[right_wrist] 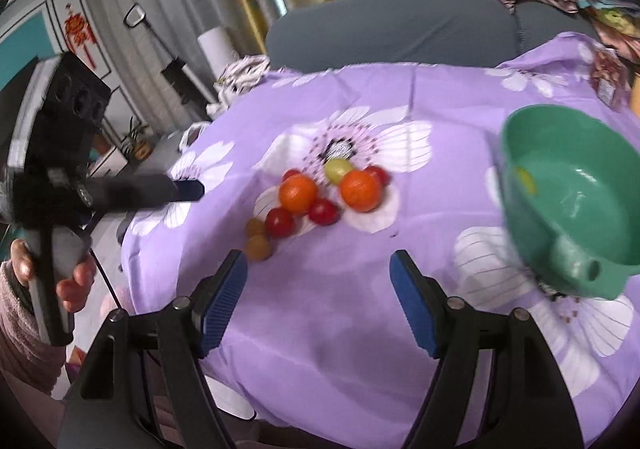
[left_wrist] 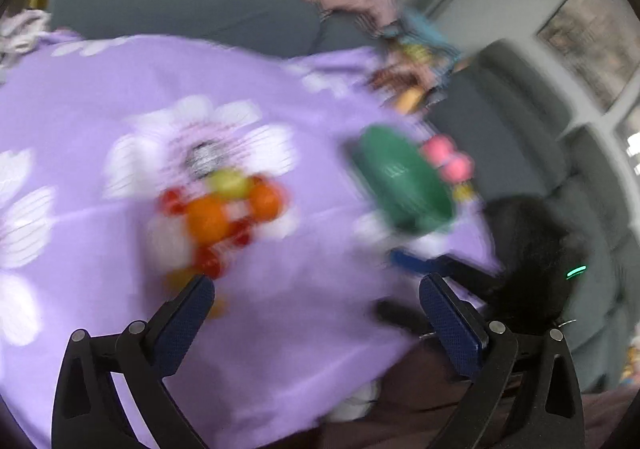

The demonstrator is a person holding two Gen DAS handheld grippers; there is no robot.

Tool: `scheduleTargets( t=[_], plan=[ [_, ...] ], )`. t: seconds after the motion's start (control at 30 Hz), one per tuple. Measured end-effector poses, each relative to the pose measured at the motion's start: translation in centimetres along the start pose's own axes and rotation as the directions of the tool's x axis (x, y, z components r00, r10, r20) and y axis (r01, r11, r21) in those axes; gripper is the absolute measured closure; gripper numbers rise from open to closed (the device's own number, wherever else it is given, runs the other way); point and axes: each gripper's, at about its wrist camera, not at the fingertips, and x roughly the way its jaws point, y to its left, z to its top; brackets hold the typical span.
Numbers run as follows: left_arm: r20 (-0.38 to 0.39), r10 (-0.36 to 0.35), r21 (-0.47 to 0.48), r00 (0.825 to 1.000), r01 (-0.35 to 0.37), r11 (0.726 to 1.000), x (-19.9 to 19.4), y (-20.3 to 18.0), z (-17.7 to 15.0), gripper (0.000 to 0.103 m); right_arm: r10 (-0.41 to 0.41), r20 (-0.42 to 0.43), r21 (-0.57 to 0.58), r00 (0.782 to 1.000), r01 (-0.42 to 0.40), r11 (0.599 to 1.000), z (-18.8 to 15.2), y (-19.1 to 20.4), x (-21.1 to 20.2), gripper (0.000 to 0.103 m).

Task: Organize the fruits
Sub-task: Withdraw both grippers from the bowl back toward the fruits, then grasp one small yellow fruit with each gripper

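Soft, even daylight. The left wrist view is heavily motion-blurred; the right wrist view is sharper. Fisheye bending and dark vignetting ring both, strongest from 5 to 7 o'clock.

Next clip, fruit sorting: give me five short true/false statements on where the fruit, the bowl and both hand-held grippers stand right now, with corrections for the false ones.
1. The two oranges lie on the purple floral cloth. True.
2. The green bowl is full of fruit. False: it holds no fruit; the fruit sits in a cluster on the cloth.
3. The right hand-held gripper grips a tomato. False: its jaws are open with nothing between them.
4. The left hand-held gripper is open and empty. True.
5. The green grape sits apart from the other fruit. False: it lies in the cluster, between the oranges.
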Motion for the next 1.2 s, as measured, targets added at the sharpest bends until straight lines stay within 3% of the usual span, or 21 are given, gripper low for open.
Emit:
scheduleTargets(
  t=[0.03,0.2,0.33,0.47,0.77,0.87,1.2],
  plan=[
    [-0.022,0.068,-0.002,0.997,-0.068,0.998,0.3,0.9,-0.5,0.001,0.013,-0.032,-0.011,0.999,-0.013,1.000,-0.3,0.7,0.9,0.029],
    [-0.057,0.200,-0.002,0.978,-0.200,0.980,0.8,3.5,-1.6,0.001,0.032,-0.083,-0.042,0.996,-0.035,0.998,-0.7,2.0,2.4,0.029],
    [-0.024,0.192,0.024,0.981,-0.192,0.981,0.3,3.7,-1.7,0.001,0.050,-0.121,-0.056,0.991,-0.057,0.997,-0.8,2.8,3.9,0.029],
    [-0.010,0.229,0.059,0.973,-0.228,0.972,0.4,4.1,-1.3,0.001,0.073,-0.152,-0.064,0.986,-0.083,0.994,-0.8,3.7,5.4,0.030],
    [-0.019,0.279,0.177,0.960,-0.271,0.946,1.1,4.2,-1.0,0.004,0.088,-0.184,-0.068,0.979,-0.101,0.993,-0.1,4.7,8.1,0.048],
    [-0.028,0.283,0.206,0.959,-0.271,0.940,1.4,4.2,-0.7,0.014,0.080,-0.191,-0.074,0.978,-0.096,0.993,0.2,5.0,9.0,0.051],
    [-0.074,0.278,0.295,0.958,-0.245,0.923,2.9,4.2,-0.1,0.025,0.060,-0.231,-0.083,0.971,-0.082,0.993,0.5,5.3,12.1,0.069]
  ],
)
